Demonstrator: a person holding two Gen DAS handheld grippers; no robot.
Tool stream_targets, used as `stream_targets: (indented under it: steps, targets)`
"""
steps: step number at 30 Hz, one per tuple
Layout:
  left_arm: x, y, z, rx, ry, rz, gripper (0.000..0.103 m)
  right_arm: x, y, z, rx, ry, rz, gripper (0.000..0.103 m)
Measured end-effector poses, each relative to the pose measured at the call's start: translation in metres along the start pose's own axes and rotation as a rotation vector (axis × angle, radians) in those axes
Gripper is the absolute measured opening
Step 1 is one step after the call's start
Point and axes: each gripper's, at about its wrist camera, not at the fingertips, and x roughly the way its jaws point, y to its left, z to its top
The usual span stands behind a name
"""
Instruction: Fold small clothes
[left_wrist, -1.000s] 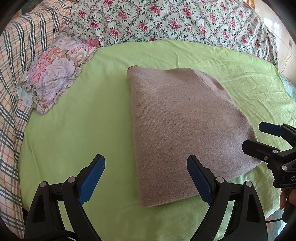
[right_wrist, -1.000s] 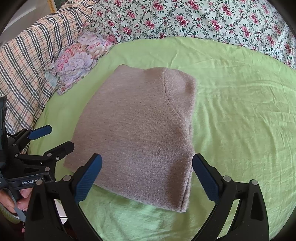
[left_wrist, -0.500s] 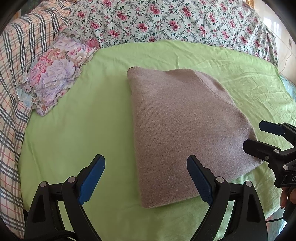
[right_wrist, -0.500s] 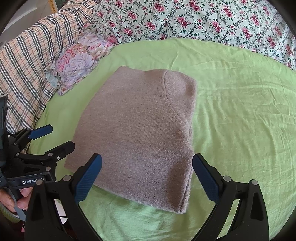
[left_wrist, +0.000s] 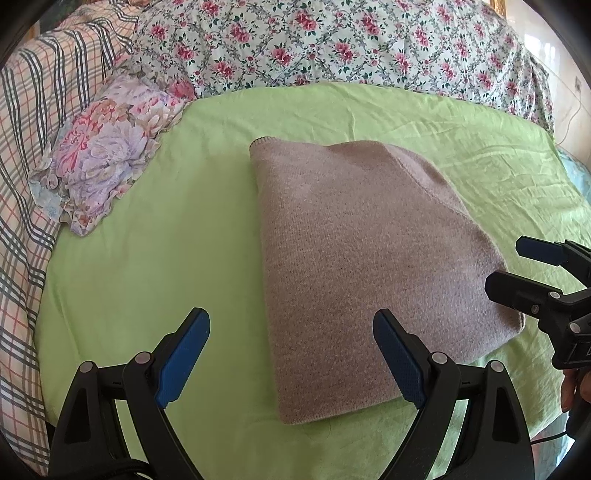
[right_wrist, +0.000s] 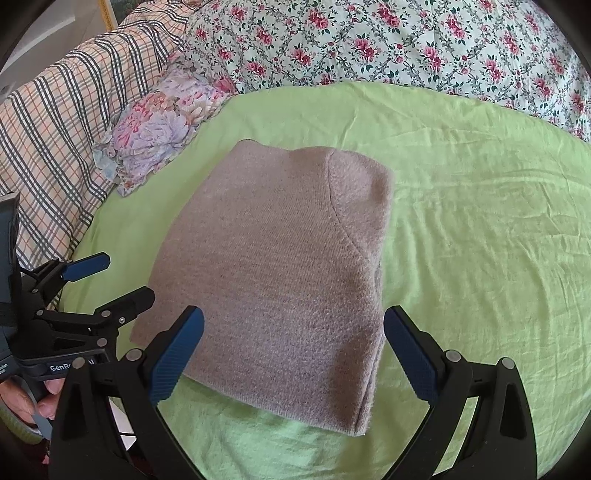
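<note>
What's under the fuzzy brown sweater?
The folded sweater lies on the green sheet, which shows all around it. Anything tucked beneath or inside the folds is hidden.

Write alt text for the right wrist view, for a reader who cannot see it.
A folded taupe knit garment lies flat on a light green sheet, seen between the open right gripper with its blue-padded fingers. The left gripper, also open, is at the garment's left edge, apart from it. A floral pillow, plaid bedding and a rose-print cover lie behind.
</note>
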Motion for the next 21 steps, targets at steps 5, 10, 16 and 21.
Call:
stream_targets:
  steps: [5,10,16,21]
  targets:
    - [0.0016,-0.0002,0.0018,0.0,-0.009,0.002,0.091,0.0027,0.0007,-0.0005,0.008,0.001,0.005,0.098]
    - [0.0033,-0.0003,0.0042,-0.003,-0.008,0.001,0.091,0.0043,0.0018,-0.0004,0.012,0.001,0.004,0.098]
    - [0.0043,-0.0002,0.0051,-0.012,-0.005,0.001,0.091,0.0045,0.0021,0.0,0.014,0.002,0.005,0.098]
    - [0.0033,-0.0005,0.0054,-0.013,-0.006,0.003,0.091,0.0045,0.0055,0.0019,0.014,-0.002,0.004,0.098]
